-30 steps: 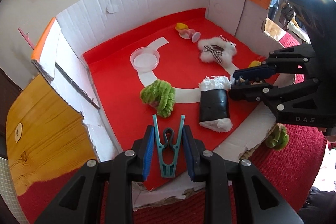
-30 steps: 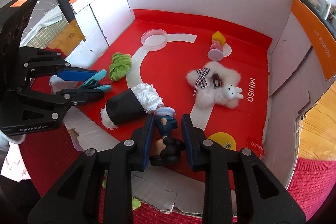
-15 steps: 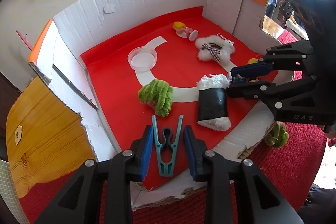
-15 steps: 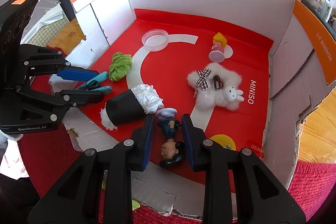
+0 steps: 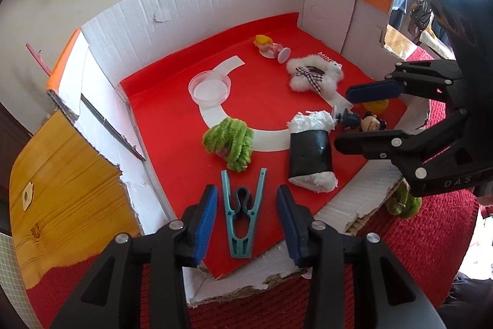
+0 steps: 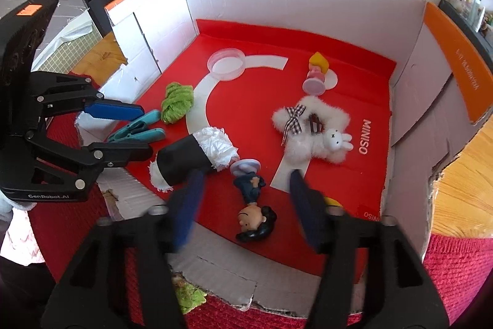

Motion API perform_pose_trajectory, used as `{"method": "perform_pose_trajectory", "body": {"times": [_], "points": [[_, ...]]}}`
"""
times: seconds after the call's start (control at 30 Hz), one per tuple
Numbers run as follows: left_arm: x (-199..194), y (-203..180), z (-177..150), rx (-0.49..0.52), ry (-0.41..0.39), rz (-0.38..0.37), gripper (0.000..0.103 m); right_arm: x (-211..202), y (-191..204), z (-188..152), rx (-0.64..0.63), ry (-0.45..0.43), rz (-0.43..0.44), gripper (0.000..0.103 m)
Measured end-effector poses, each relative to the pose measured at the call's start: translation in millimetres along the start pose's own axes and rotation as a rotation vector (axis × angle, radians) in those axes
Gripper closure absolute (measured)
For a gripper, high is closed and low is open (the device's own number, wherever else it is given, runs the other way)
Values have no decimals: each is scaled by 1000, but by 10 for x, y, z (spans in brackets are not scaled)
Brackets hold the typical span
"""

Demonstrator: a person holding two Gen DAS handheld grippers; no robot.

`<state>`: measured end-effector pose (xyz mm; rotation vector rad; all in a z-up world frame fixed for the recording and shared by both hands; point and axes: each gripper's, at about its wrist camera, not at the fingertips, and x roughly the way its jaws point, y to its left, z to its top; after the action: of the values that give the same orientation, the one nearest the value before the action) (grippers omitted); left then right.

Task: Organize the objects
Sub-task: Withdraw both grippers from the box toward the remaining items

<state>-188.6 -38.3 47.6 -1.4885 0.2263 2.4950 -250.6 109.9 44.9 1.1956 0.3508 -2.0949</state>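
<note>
A teal clothes peg (image 5: 243,215) lies on the red floor of the cardboard box (image 5: 215,5), between the open fingers of my left gripper (image 5: 249,215); it also shows in the right wrist view (image 6: 138,128). A dark-haired figurine in blue (image 6: 254,205) lies on its back between the open fingers of my right gripper (image 6: 246,199); it also shows in the left wrist view (image 5: 360,121). Neither gripper touches its object.
In the box lie a black-and-white roll (image 5: 309,156), a green fuzzy ball (image 5: 231,142), a clear round dish (image 5: 209,87), a white plush rabbit (image 6: 314,134), a blond figurine (image 6: 317,73) and a yellow disc (image 5: 374,105). Another green toy (image 5: 402,202) lies outside, on the red cloth.
Both grippers have opened. The left let go of the teal peg; the right let go of the dark-haired figurine, which now lies on the box floor.
</note>
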Motion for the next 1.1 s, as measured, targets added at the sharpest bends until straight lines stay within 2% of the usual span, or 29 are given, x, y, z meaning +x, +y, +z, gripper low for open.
{"method": "perform_pose_trajectory", "body": {"times": [0.3, 0.4, 0.6, 0.7, 0.83, 1.03, 1.07, 1.1], "points": [[-135, 53, 2, -42, -37, -8, 58, -185, 24, -1, 9, -44, 8, 44], [-245, 51, 1, -57, -79, -2, 51, -301, 39, -2, 11, -76, 5, 44], [-460, 5, -34, -81, -154, 12, 49, -585, 70, -29, 26, -141, 7, 42], [-579, -38, -65, -88, -189, 17, 43, -764, 115, -65, 29, -180, 9, 39], [-756, -122, -139, -93, -241, 37, 42, -995, 170, -133, 29, -230, 4, 38], [-979, -244, -309, -125, -314, 48, 36, -1281, 324, -300, 22, -300, -20, 27], [-1015, -268, -345, -130, -331, 60, 34, -1312, 360, -340, 19, -310, -30, 24], [-1050, -298, -394, -134, -348, 73, 28, -1343, 401, -389, 15, -321, -38, 22]]}}
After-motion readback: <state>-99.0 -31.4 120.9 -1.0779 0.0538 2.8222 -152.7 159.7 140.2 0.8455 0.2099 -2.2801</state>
